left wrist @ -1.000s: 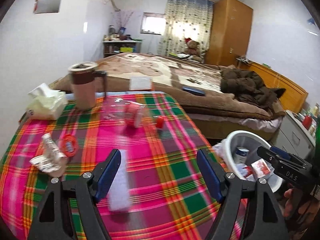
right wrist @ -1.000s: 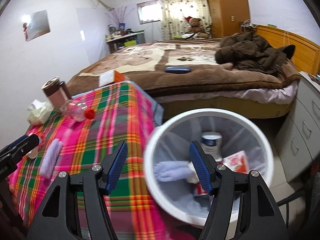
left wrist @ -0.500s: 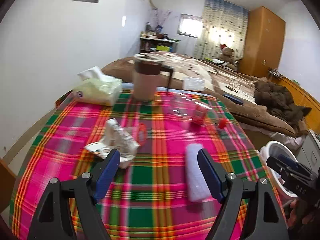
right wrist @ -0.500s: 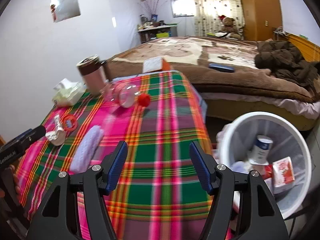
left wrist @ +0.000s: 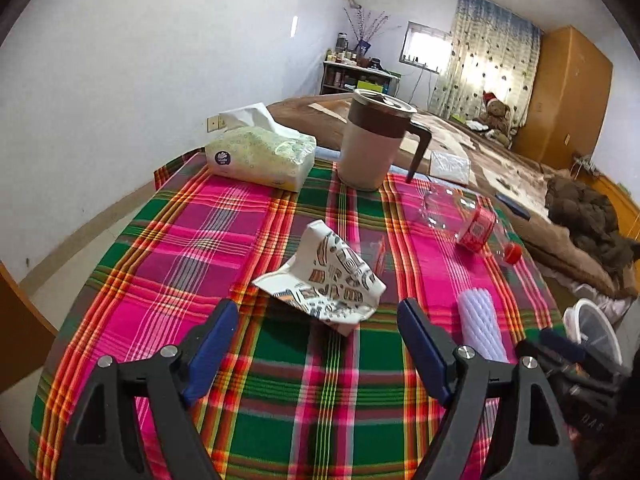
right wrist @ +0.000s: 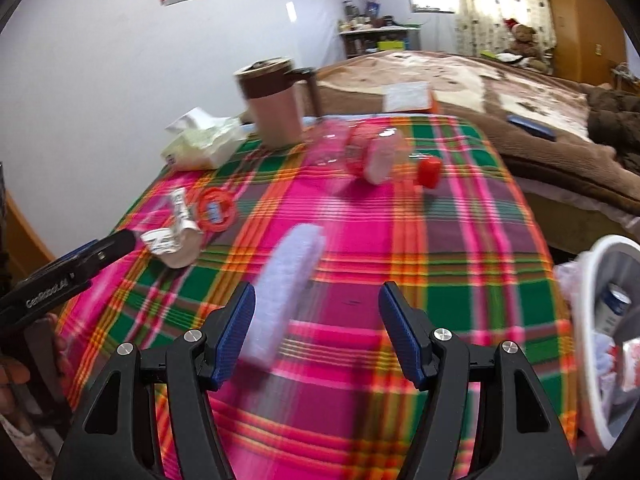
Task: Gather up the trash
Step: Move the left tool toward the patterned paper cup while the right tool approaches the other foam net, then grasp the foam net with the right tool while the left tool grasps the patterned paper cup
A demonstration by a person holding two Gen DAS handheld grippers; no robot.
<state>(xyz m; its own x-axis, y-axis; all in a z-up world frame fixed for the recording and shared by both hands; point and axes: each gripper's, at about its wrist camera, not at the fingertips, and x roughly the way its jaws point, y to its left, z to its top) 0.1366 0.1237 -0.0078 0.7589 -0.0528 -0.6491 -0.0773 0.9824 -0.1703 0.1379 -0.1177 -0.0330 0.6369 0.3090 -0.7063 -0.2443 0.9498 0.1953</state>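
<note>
A crumpled printed paper wrapper (left wrist: 324,280) lies on the plaid tablecloth, just ahead of my open, empty left gripper (left wrist: 318,336); it also shows in the right wrist view (right wrist: 172,240). A white foam sleeve (left wrist: 482,324) lies to its right and sits by the left finger of my open, empty right gripper (right wrist: 316,320), where it looks blurred (right wrist: 286,276). An empty clear plastic bottle (left wrist: 460,216) with a red cap lies on its side further back (right wrist: 372,152). A red ring lid (right wrist: 215,210) lies beside the wrapper. The white trash bin (right wrist: 600,280) stands off the table's right edge.
A tissue pack (left wrist: 260,156) and a lidded beige jug (left wrist: 374,144) stand at the table's back. Behind the table is a bed (left wrist: 500,168) with a dark coat. The left gripper's body (right wrist: 68,272) reaches in at the left of the right wrist view.
Both grippers swung left from the bin toward the table. The left now faces the paper wrapper closely; the right has moved over the tablecloth by the foam sleeve. Both stay open.
</note>
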